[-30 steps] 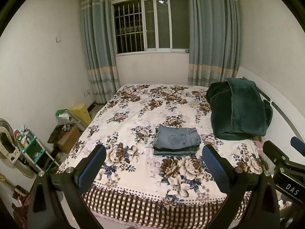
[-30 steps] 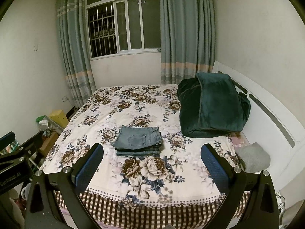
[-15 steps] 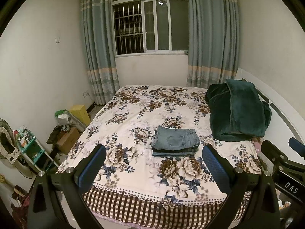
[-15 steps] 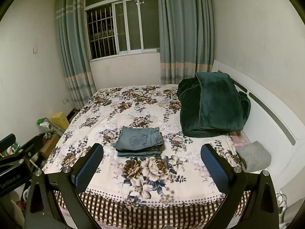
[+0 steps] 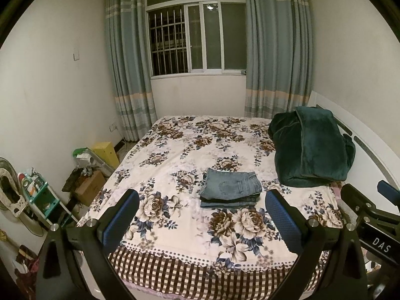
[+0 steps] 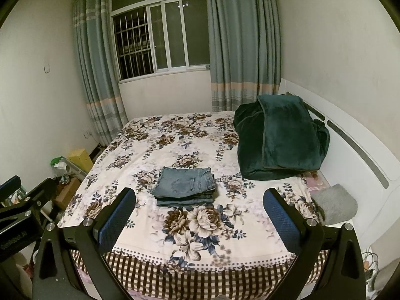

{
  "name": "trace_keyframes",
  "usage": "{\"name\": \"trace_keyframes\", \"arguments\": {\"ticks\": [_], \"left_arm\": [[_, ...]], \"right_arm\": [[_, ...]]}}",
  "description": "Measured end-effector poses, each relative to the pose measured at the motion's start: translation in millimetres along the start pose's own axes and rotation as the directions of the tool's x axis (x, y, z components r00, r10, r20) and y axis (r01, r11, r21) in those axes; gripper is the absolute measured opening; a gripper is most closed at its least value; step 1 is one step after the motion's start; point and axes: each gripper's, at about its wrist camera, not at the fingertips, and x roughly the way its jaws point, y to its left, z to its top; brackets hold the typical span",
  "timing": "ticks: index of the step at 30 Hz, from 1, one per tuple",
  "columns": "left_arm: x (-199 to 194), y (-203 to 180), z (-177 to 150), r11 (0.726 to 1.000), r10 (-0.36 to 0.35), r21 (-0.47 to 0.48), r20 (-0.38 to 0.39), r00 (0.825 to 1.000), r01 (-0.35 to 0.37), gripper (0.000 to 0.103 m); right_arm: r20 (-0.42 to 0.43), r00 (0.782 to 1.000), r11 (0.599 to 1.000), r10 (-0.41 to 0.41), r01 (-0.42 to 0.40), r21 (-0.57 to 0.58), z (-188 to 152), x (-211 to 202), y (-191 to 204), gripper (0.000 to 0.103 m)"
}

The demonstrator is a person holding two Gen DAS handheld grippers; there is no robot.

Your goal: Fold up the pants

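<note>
Blue jeans lie folded into a compact stack on the floral bedspread, near the middle of the bed; they also show in the right wrist view. My left gripper is open and empty, held back from the bed's near edge, well short of the jeans. My right gripper is open and empty too, at a similar distance. The right gripper's body shows at the right edge of the left wrist view; the left one shows at the left edge of the right wrist view.
A dark green blanket is heaped at the bed's right side against the white headboard. A grey cloth lies by the headboard. Boxes, a yellow bin and clutter fill the floor at left. Curtains and a window stand behind.
Both grippers have drawn slightly back and up from the bed; the jeans sit a little lower and farther in view. The jeans have not moved on the bed.
</note>
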Motion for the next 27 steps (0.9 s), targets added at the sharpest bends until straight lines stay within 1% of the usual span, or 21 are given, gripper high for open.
{"name": "trace_keyframes", "arguments": {"ticks": [5, 13, 16, 27], "left_arm": [[-2, -1, -1, 1.000, 0.001, -0.002, 0.001, 1.000, -0.001, 0.103], [-3, -1, 0, 1.000, 0.001, -0.002, 0.000, 1.000, -0.001, 0.103], [-3, -2, 0, 1.000, 0.001, -0.002, 0.002, 1.000, -0.001, 0.103], [-7, -3, -1, 1.000, 0.009, -0.005, 0.015, 1.000, -0.009, 0.103]], "right_arm": [[-0.007, 1.000, 1.000, 0.001, -0.001, 0.003, 4, 2, 7, 0.103], [-0.001, 1.000, 1.000, 0.001, -0.001, 0.005, 1, 0, 7, 0.103], [0.002, 1.000, 1.000, 0.002, -0.002, 0.004, 2, 0, 13, 0.103], [0.002, 1.000, 1.000, -0.003, 0.003, 0.009, -2, -3, 11, 0.103]]}}
